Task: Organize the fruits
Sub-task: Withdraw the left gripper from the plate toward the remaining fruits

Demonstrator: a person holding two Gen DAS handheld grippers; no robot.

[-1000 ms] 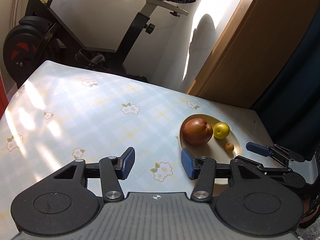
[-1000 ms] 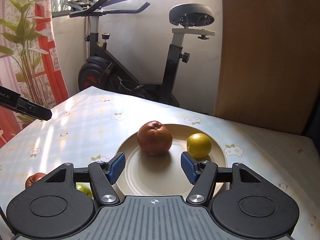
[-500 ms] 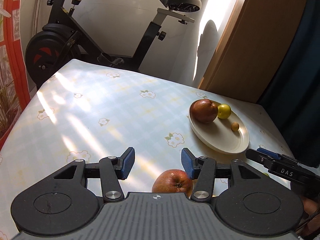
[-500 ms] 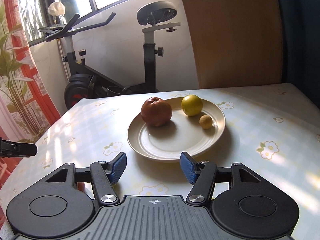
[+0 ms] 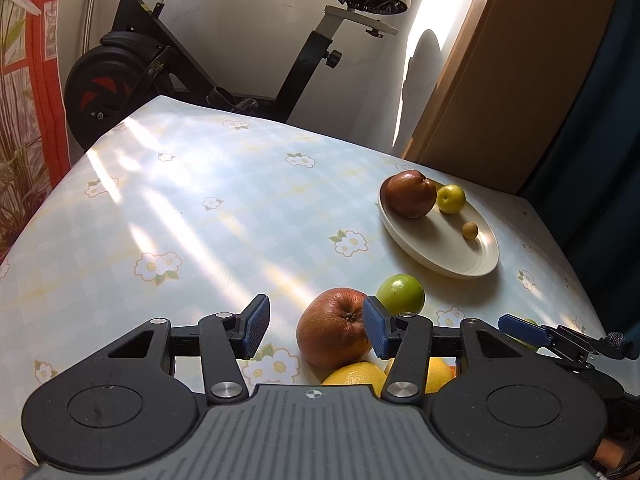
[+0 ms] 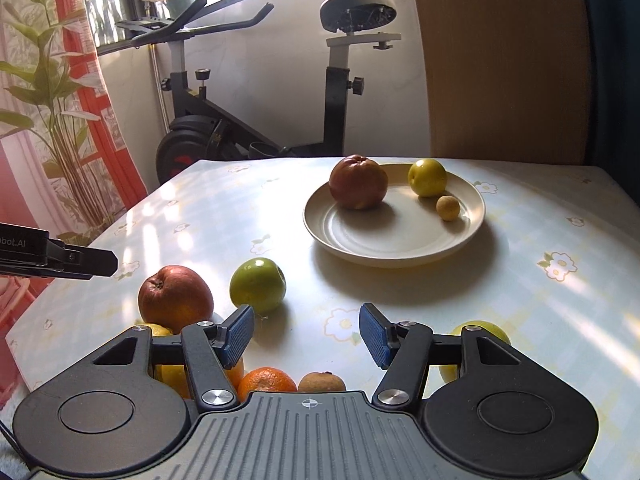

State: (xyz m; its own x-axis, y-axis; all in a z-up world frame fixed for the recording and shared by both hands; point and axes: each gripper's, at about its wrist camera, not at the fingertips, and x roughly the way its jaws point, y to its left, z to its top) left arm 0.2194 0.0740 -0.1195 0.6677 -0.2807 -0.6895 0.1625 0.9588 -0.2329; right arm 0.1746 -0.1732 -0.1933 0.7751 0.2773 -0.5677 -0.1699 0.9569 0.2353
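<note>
Both grippers look identical: the left gripper (image 5: pixel 316 330) and right gripper (image 6: pixel 306 334) each have a grey ribbed plate up the middle with a tiny crosshair mark, flanked by two big matte black round housings with a circle pressed into each. Black link arms run out from silver round screws to blue finely ridged pads (image 5: pixel 255 327). The left one's side, seen from the right camera, carries white lettering ending "bot.AI".

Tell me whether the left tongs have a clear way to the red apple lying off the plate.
Probably yes. The left tongs stand open and empty, the red apple lies just ahead, nothing between; the green apple and oranges crowd it.
</note>
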